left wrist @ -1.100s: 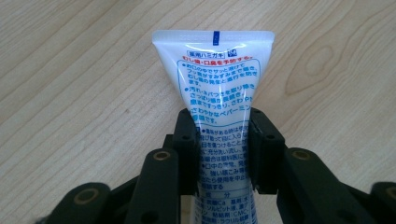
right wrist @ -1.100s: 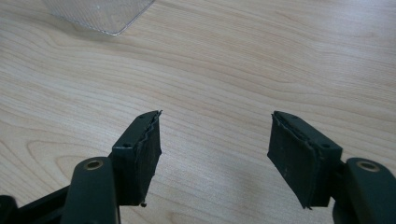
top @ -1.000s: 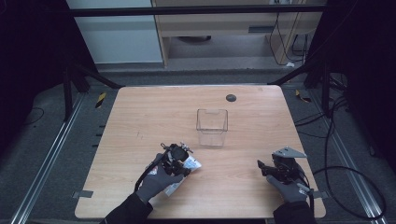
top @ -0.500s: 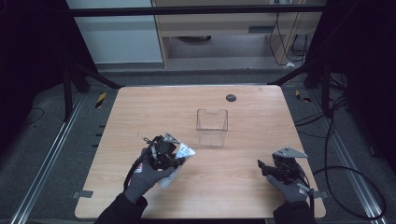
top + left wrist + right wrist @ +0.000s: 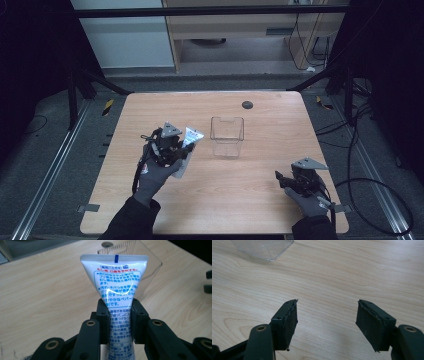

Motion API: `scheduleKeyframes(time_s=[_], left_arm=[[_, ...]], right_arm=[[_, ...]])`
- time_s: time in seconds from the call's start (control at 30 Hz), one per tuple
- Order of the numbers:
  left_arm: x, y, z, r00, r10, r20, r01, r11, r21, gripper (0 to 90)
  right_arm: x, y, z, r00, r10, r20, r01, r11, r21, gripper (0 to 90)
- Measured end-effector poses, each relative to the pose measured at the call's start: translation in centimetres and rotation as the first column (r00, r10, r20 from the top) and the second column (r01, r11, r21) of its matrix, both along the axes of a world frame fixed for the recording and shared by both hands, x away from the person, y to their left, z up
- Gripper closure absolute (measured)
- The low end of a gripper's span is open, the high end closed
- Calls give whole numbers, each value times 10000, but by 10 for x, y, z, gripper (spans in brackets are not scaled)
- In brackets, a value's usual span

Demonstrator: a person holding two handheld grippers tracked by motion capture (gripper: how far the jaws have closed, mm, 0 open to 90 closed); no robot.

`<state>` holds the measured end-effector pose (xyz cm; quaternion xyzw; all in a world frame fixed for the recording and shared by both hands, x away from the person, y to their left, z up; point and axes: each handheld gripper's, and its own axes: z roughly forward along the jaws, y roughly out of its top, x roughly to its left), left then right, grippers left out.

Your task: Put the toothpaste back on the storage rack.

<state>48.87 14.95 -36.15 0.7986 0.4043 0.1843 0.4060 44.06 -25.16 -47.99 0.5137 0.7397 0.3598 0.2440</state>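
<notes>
A white tube with blue and red print stands up between the jaws of my left gripper, which is shut on its middle. Seen from above, that left gripper is lifted over the table left of centre, and the tube points its flat crimped end toward a clear plastic box. The open-topped box sits upright a little to the right of the tube. My right gripper is open with nothing between its jaws, low over the wood near the front right.
The wooden table has a small dark round disc near its far edge. A corner of the clear box lies ahead and left of the right gripper. Cables run on the floor right of the table.
My left gripper has carried the tube up and away from the front edge, toward the left side of the clear box. The right gripper has stayed put.
</notes>
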Motion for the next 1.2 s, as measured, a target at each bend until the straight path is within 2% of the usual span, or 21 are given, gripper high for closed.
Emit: scheduleKeyframes(time_s=[0.23,0.33,0.4,0.53,0.6,0.87,1.2], left_arm=[[13,-12,9,9984,134,542,-96,9975,-705,723],[18,-18,15,9957,250,897,-155,9943,-1059,723],[22,-22,18,9948,256,990,-124,9912,-1318,723],[30,-31,24,9909,384,1289,-192,9889,-1475,723],[35,-35,26,9899,429,1349,-202,9860,-1658,723],[50,-52,35,9864,559,1544,-262,9819,-1878,723],[70,-78,36,9788,679,1933,-221,9729,-2301,722]], right_arm=[[0,-2,0,10000,-43,50,43,10000,7,331],[0,-2,0,10000,-51,45,51,10000,37,330],[1,-2,-1,10000,-62,60,62,10000,13,328],[1,-2,-1,9999,-58,82,58,10000,30,328],[0,-2,-1,9999,-67,80,67,10000,65,328],[1,-2,-1,9998,-118,138,118,9999,49,328],[0,-3,-1,9996,-141,235,140,9999,46,327]])
